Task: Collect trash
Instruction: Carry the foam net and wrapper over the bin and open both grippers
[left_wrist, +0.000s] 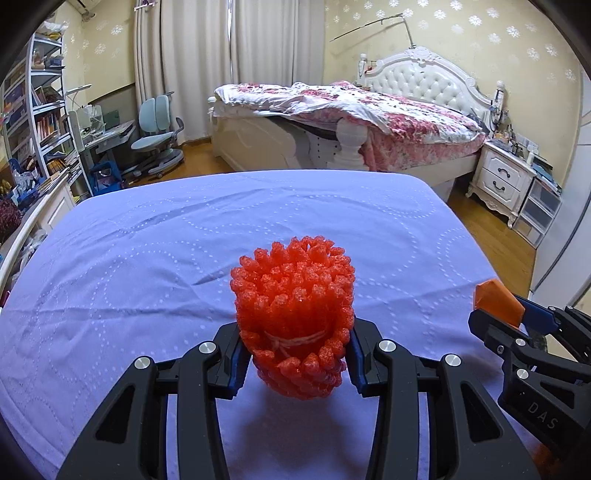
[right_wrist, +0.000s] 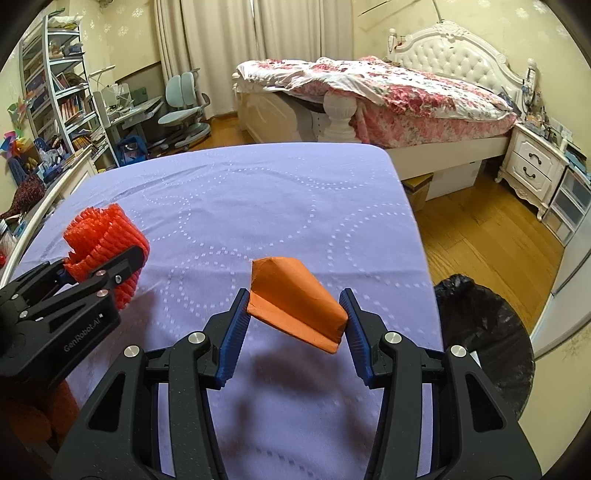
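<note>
My left gripper (left_wrist: 295, 360) is shut on a rolled red foam fruit net (left_wrist: 293, 317), tied with string, held above the lilac tablecloth (left_wrist: 147, 258). It also shows at the left of the right wrist view (right_wrist: 105, 251). My right gripper (right_wrist: 295, 325) is shut on a folded orange paper piece (right_wrist: 291, 299), held above the cloth near the table's right edge. The paper and right gripper show at the right edge of the left wrist view (left_wrist: 496, 299). A bin with a black bag (right_wrist: 487, 332) stands on the floor right of the table.
A bed with a floral quilt (left_wrist: 369, 110) stands beyond the table. A white nightstand (left_wrist: 502, 177) is at the right. A blue desk chair (left_wrist: 155, 136), a desk and bookshelves (left_wrist: 40, 110) fill the left side. Wooden floor (right_wrist: 480, 229) lies right of the table.
</note>
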